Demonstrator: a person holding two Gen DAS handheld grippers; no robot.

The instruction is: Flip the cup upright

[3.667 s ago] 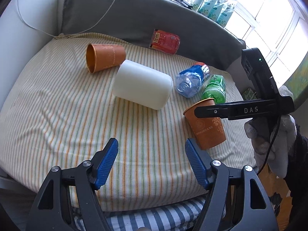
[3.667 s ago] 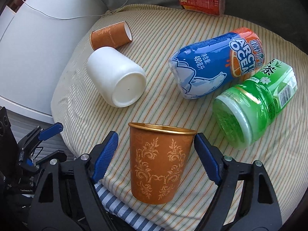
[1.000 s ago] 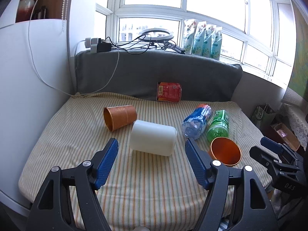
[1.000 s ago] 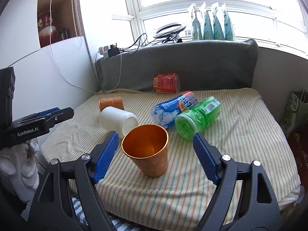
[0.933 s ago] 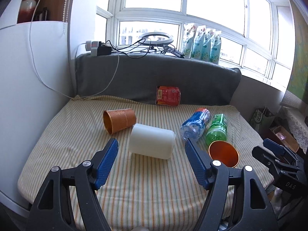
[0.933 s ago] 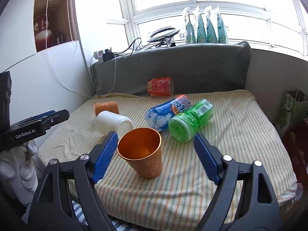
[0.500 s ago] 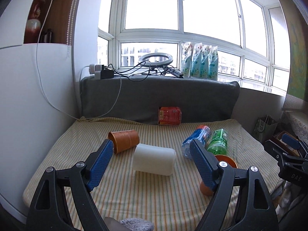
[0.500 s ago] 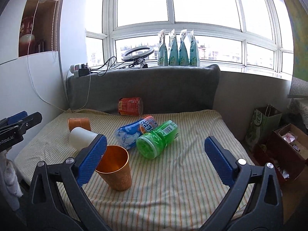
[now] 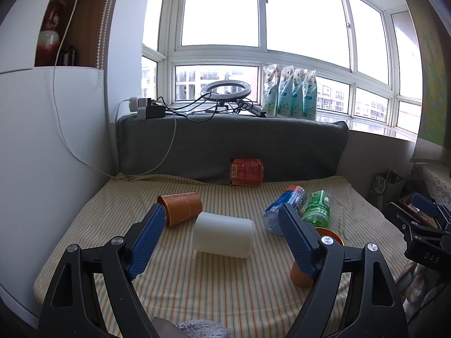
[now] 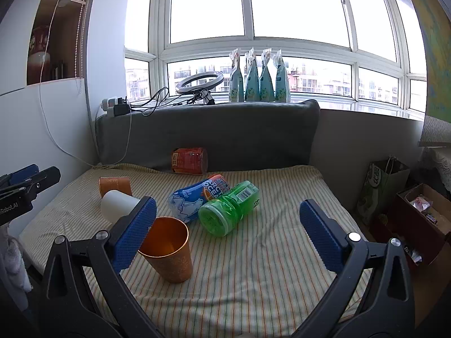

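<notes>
An orange patterned cup (image 10: 169,249) stands upright on the striped cushion (image 10: 267,276), mouth up; in the left wrist view it (image 9: 303,276) is mostly hidden behind my left gripper's right finger. A second orange cup (image 9: 181,208) lies on its side at the back left, also in the right wrist view (image 10: 114,185). A white cup (image 9: 224,235) lies on its side mid-cushion (image 10: 117,205). My left gripper (image 9: 220,242) is open and empty, held back above the front edge. My right gripper (image 10: 228,236) is open and empty, to the right of the upright cup.
A blue bottle (image 10: 197,200), a green bottle (image 10: 228,211) and a red can (image 10: 188,160) lie on the cushion. A grey backrest (image 10: 211,132) stands behind, a white wall panel (image 9: 42,155) at left. Bags and boxes (image 10: 417,214) sit on the floor at right.
Both grippers have pulled back and up from the cushion. The right gripper, open around the upright orange cup before, now sits apart from it and has shifted right.
</notes>
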